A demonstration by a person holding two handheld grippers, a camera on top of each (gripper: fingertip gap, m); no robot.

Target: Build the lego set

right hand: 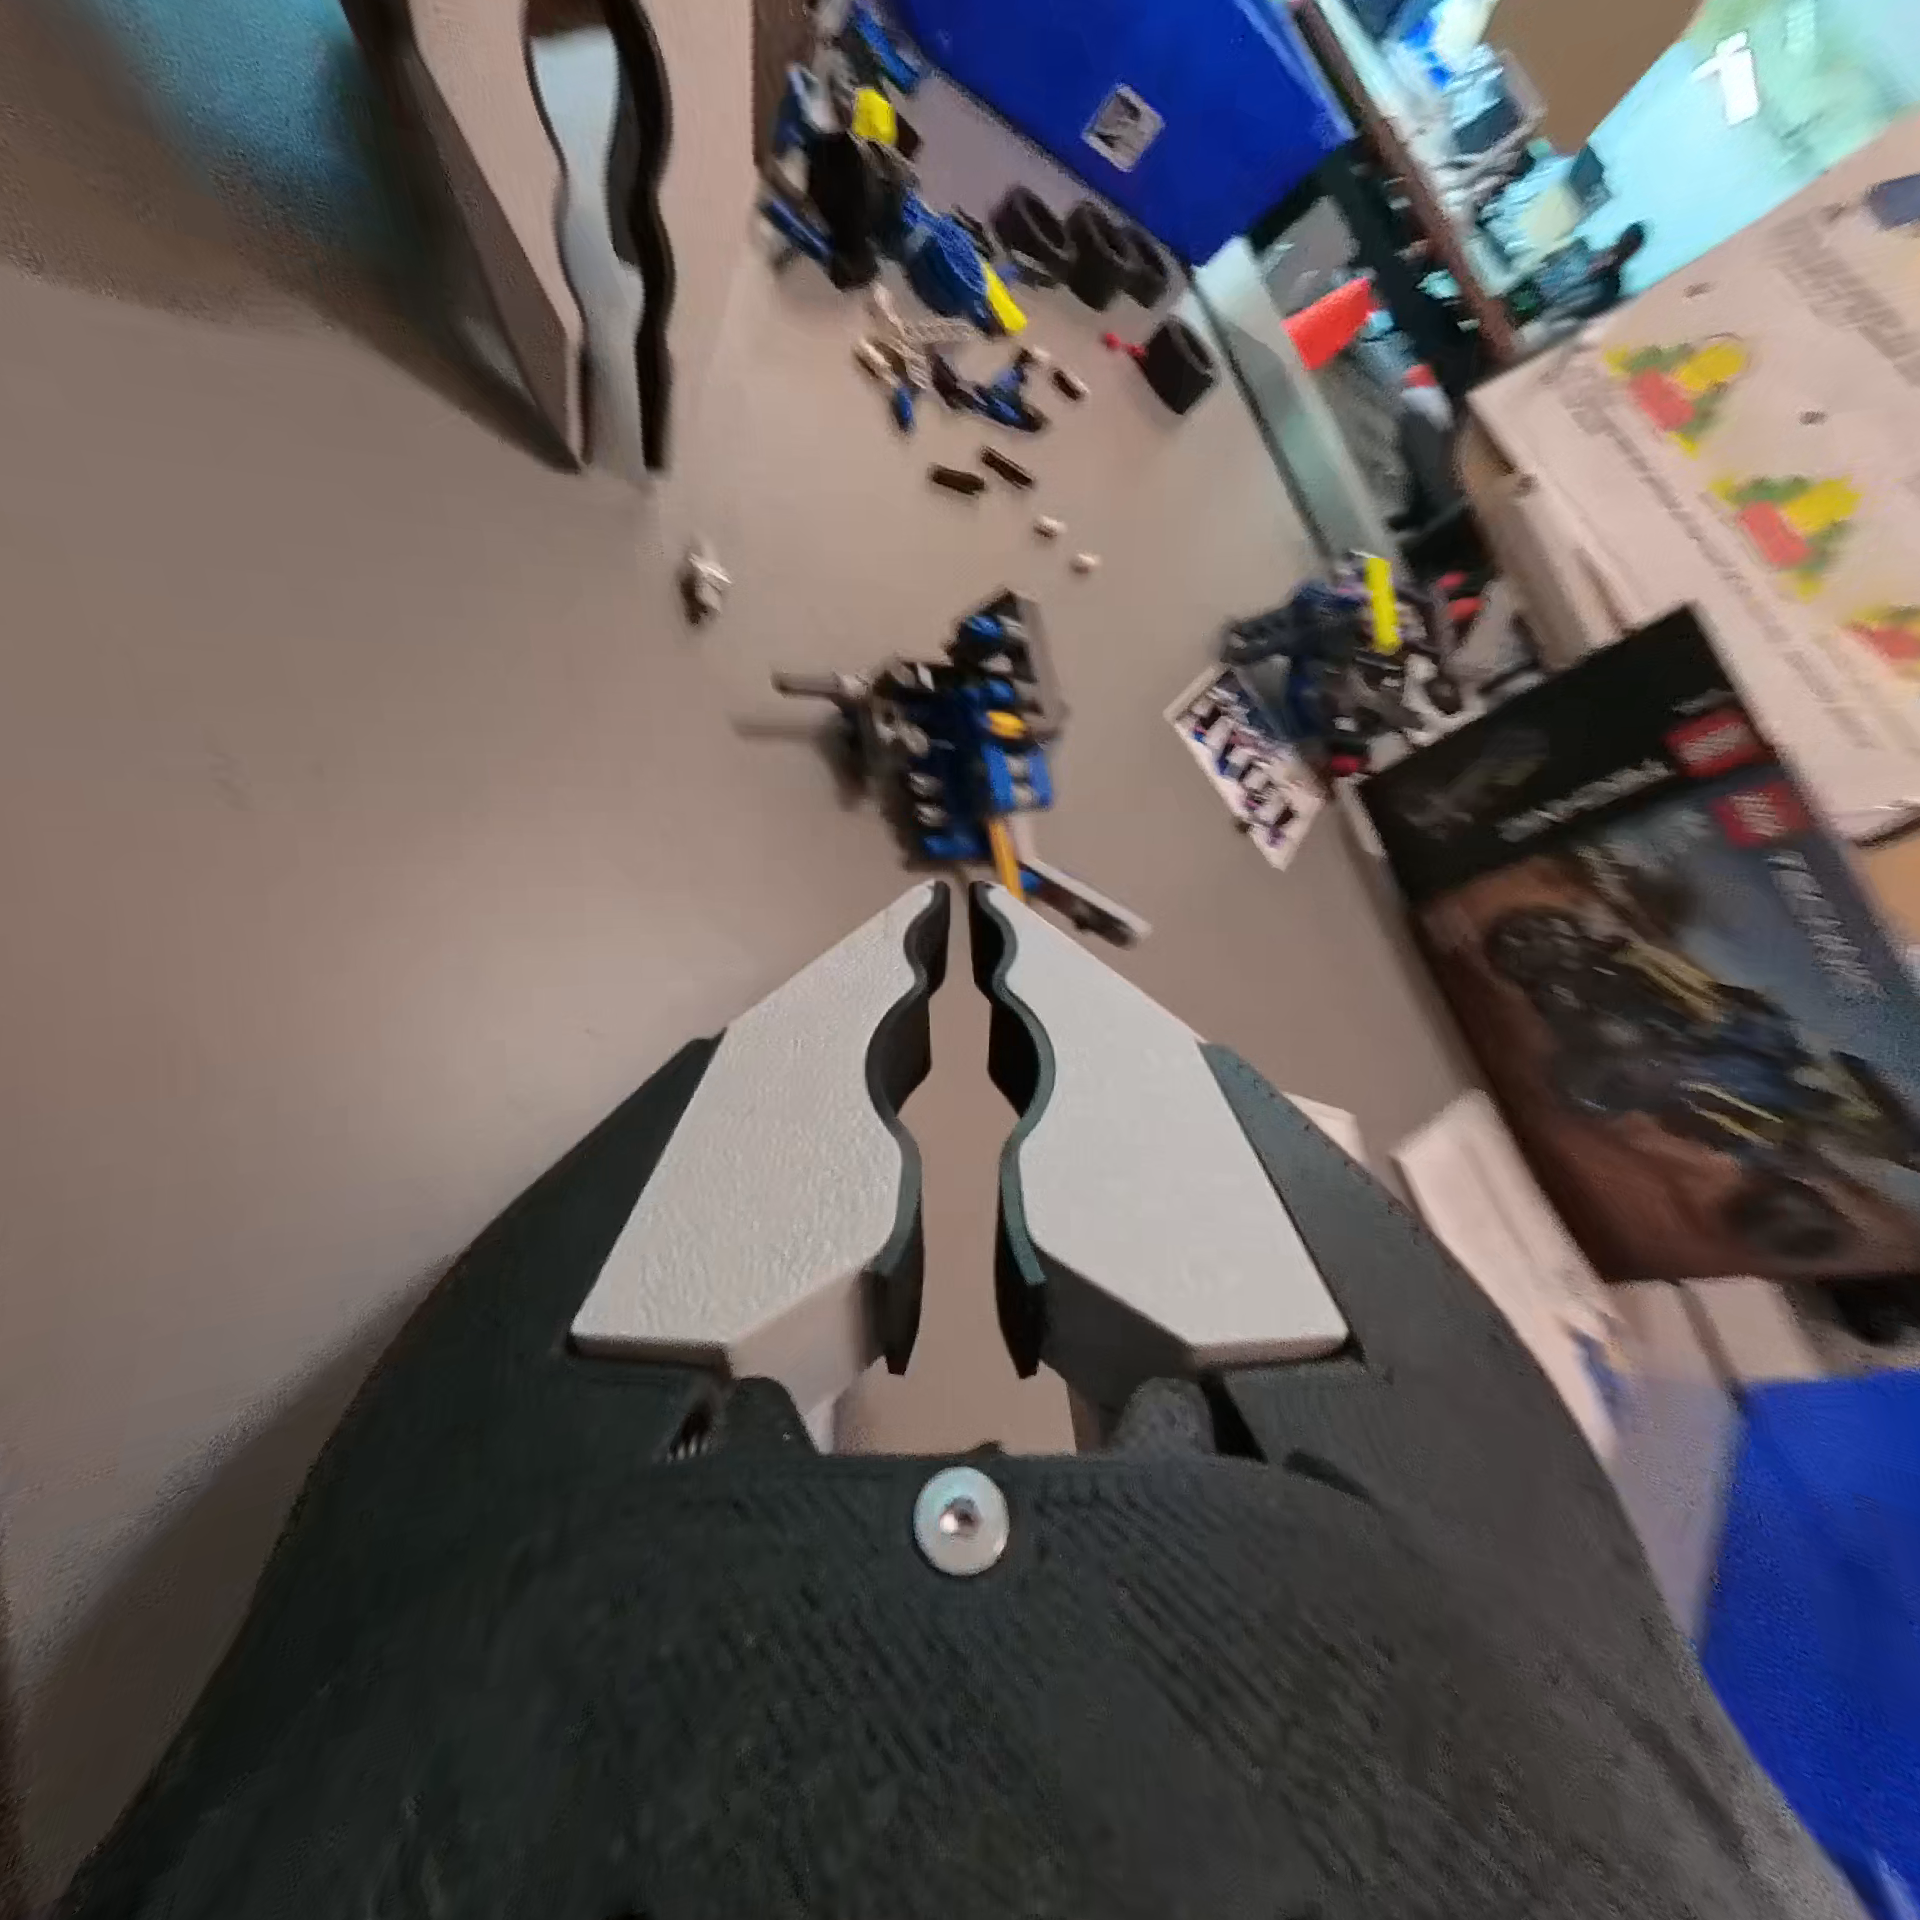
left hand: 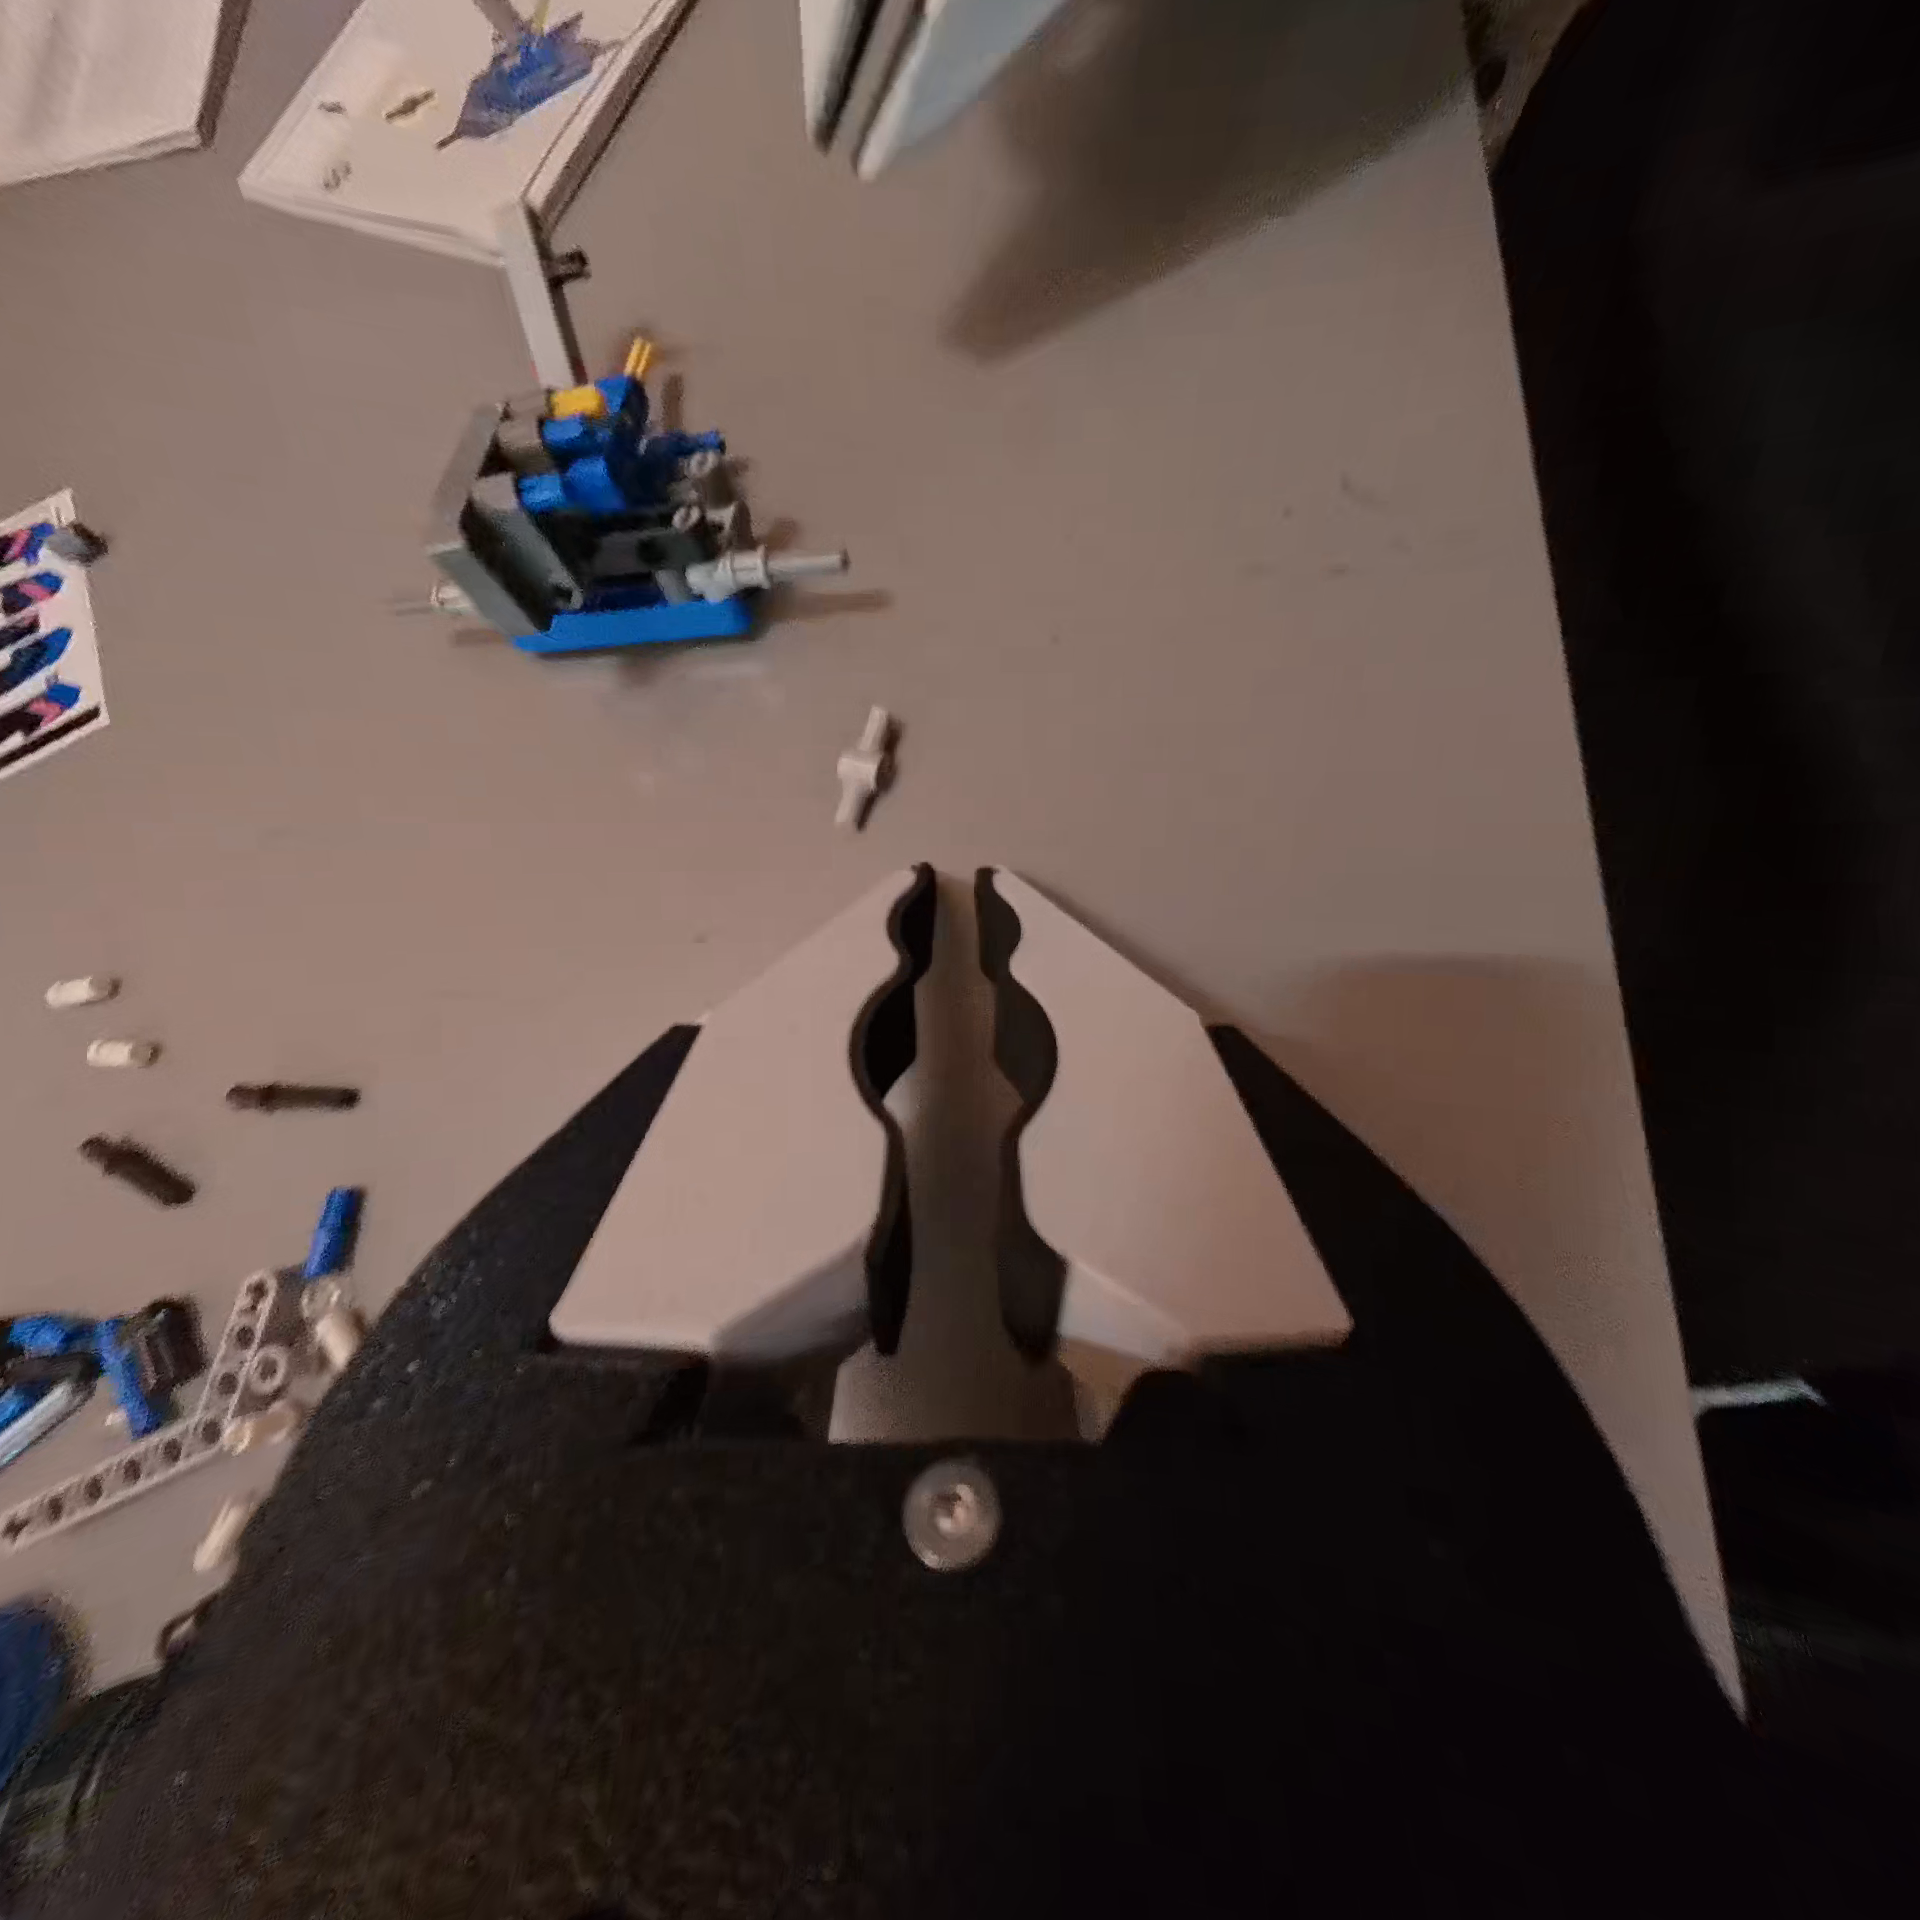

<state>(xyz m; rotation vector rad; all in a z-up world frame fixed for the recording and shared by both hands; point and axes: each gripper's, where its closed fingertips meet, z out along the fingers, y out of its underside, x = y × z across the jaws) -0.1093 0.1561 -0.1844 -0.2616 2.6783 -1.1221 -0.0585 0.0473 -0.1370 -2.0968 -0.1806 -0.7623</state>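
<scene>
A half-built blue, black and grey lego assembly [left hand: 597, 520] with a grey axle sticking out stands on the grey table; it also shows in the right wrist view [right hand: 961, 732]. A small light grey connector pin [left hand: 864, 767] lies loose just ahead of my left gripper [left hand: 954, 871], which is shut and empty above the table. My right gripper [right hand: 959, 888] is shut and empty, just short of the assembly's yellow end. The left gripper also shows at the top left of the right wrist view [right hand: 618, 457], with the pin [right hand: 704, 584] below it.
Loose black and white pins [left hand: 291, 1096], a grey beam [left hand: 239, 1351] and blue parts lie at the left. A sticker sheet [left hand: 42, 634] and an open instruction booklet [left hand: 457, 114] lie farther off. The dark set box [right hand: 1662, 935], tyres [right hand: 1081, 244] and another sub-build [right hand: 1340, 634] show to the right. My hands' fingertips stand some 15 cm from each other.
</scene>
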